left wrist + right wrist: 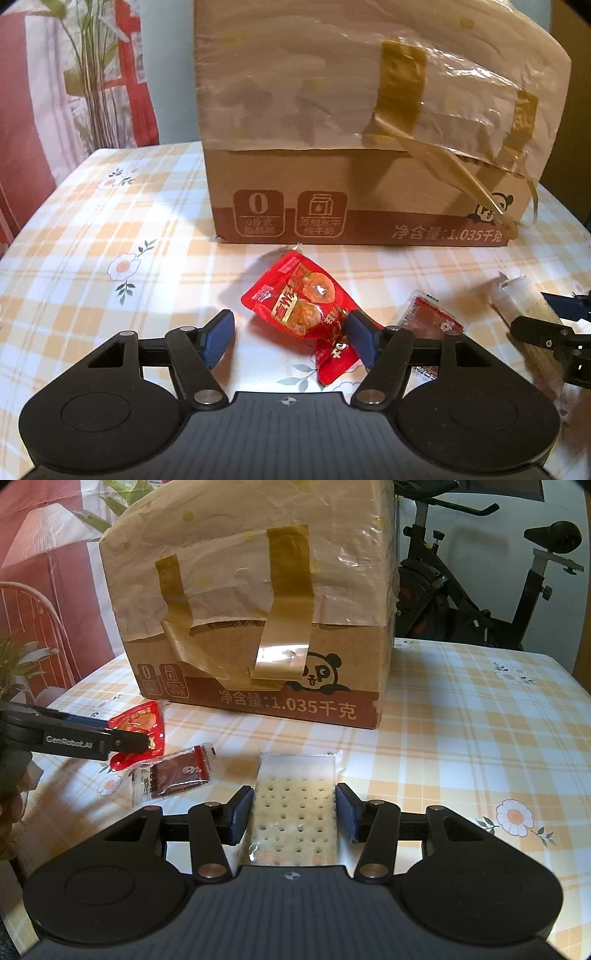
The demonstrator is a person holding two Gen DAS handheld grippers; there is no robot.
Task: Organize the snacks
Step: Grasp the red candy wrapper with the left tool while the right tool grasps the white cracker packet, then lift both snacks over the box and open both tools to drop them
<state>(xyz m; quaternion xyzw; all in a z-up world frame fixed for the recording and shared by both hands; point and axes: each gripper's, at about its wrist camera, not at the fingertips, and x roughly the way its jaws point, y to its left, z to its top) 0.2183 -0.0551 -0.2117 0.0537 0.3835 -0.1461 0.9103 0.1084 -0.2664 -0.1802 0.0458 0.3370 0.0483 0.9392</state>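
The left gripper (291, 334), low centre of its own view, stands spread wide, with the red snack pouch (308, 308) lying between the pads, brushing only the right one. The right gripper (293, 814), low centre of its view, has its pads pressed to both sides of the cracker pack (293, 812), apparently clamped on it.

The red pouch sits off-centre and partly crumpled; if the left gripper closes now, I'd expect it to pinch a corner and the slick film to slide out. The crackers could crack under too firm a squeeze.

I count two grippers, three snacks, with the small dark sachet (177, 775) left of centre on the checked tablecloth (480, 720), and one taped cardboard box (255, 605) filling the upper middle.
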